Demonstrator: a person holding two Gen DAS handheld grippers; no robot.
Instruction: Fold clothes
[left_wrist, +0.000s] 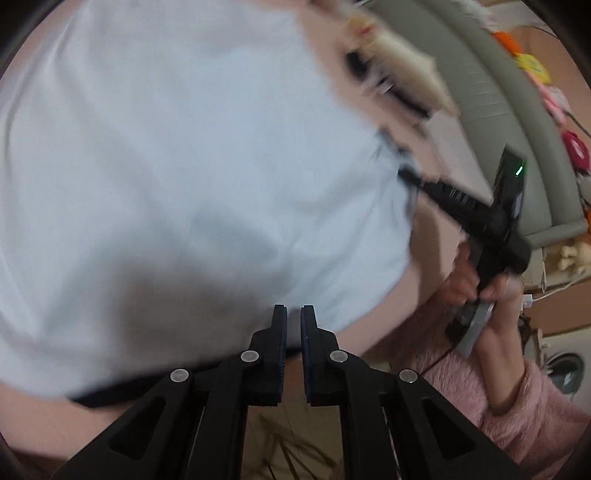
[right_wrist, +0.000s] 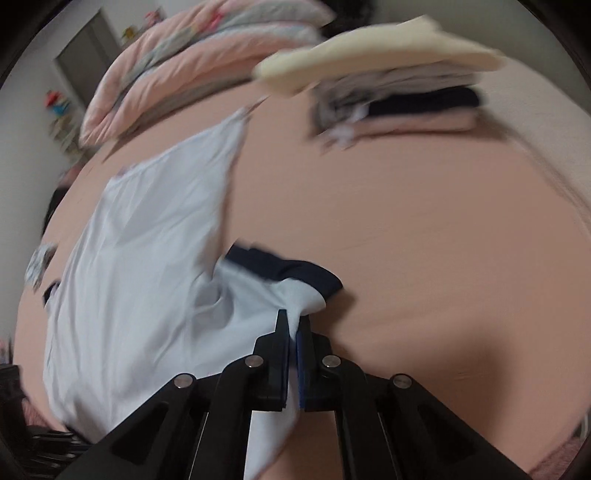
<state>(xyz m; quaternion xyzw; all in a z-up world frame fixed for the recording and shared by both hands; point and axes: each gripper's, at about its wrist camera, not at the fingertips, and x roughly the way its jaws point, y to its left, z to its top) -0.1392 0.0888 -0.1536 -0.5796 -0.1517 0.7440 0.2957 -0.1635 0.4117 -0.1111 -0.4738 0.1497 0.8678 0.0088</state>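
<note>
The right gripper (right_wrist: 294, 325) pinches the shirt (right_wrist: 147, 229) by its navy-trimmed sleeve, likely to fold it inward, while the shirt lies spread on the bed (right_wrist: 424, 221); the left gripper (left_wrist: 293, 317), nearly closed, holds nothing.

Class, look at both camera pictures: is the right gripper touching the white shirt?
Touching. The right wrist view shows the right gripper with its jaws closed on a fold of the white shirt, cloth running between the fingers down toward the camera.
</note>
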